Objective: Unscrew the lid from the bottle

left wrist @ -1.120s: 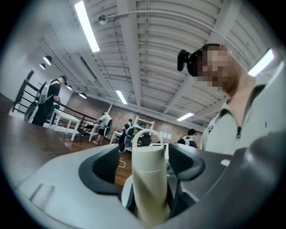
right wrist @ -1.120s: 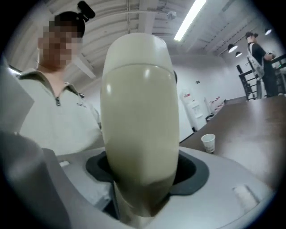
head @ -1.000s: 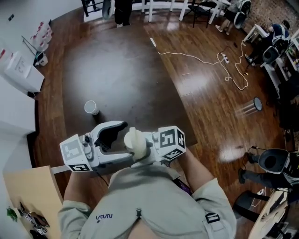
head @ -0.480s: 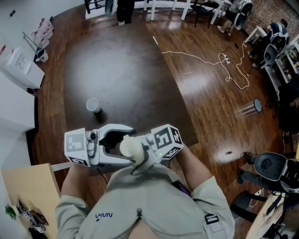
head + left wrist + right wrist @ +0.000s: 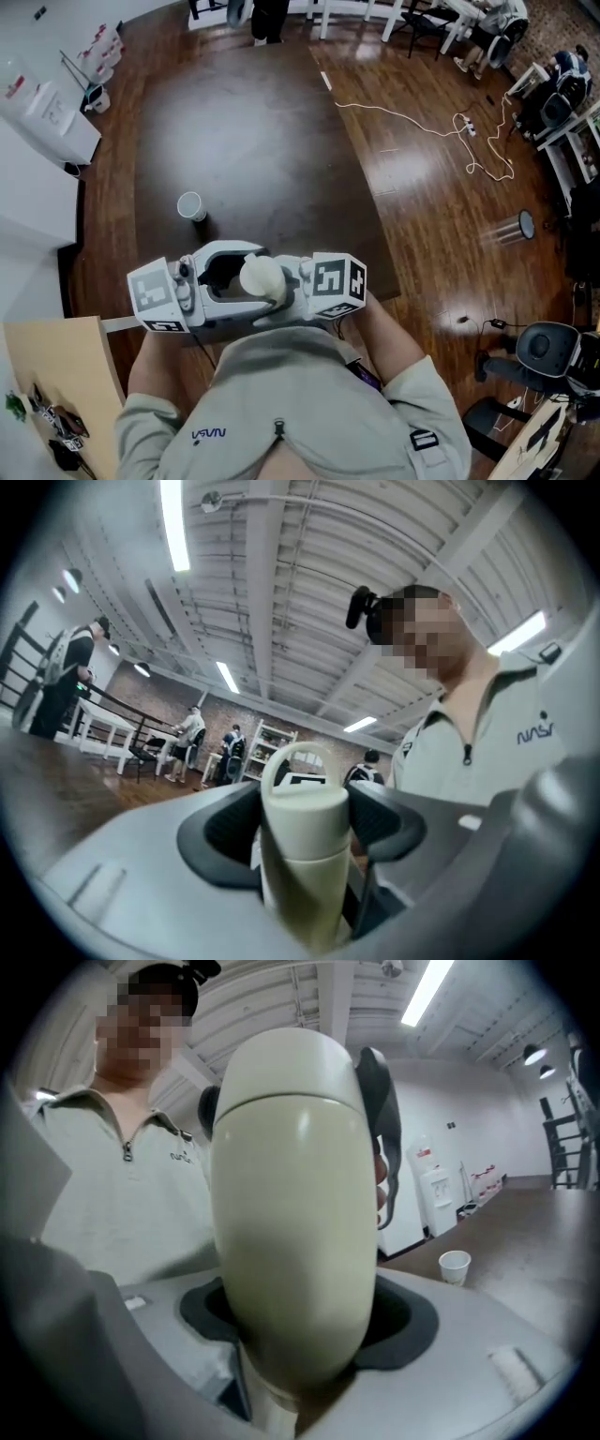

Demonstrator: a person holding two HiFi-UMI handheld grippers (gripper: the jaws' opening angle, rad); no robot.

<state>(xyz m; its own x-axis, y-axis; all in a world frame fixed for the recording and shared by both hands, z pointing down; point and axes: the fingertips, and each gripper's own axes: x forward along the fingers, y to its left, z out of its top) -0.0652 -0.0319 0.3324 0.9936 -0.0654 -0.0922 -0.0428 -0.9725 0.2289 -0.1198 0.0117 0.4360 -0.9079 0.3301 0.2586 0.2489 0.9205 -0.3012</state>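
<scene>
A cream bottle [image 5: 262, 277] stands upright in front of the person's chest, between both grippers. My right gripper [image 5: 286, 295] comes in from the right, shut on the bottle's body [image 5: 291, 1232], which fills the right gripper view. My left gripper [image 5: 246, 279] comes in from the left. Its jaws have just been closing, and its black pads [image 5: 225, 832] now press on both sides of the lid [image 5: 305, 813], which has a loop handle on top. The bottle's lower end is hidden behind the jaws.
A white paper cup [image 5: 190, 205] stands on the dark brown table [image 5: 253, 141] beyond the grippers. A cardboard box [image 5: 56, 375] sits at the lower left and white cabinets [image 5: 37, 122] along the left. A cable [image 5: 422, 122] lies on the wooden floor to the right.
The right gripper has carried the bottle a little to the left, in between the left gripper's jaws. Those jaws have narrowed round the bottle's top.
</scene>
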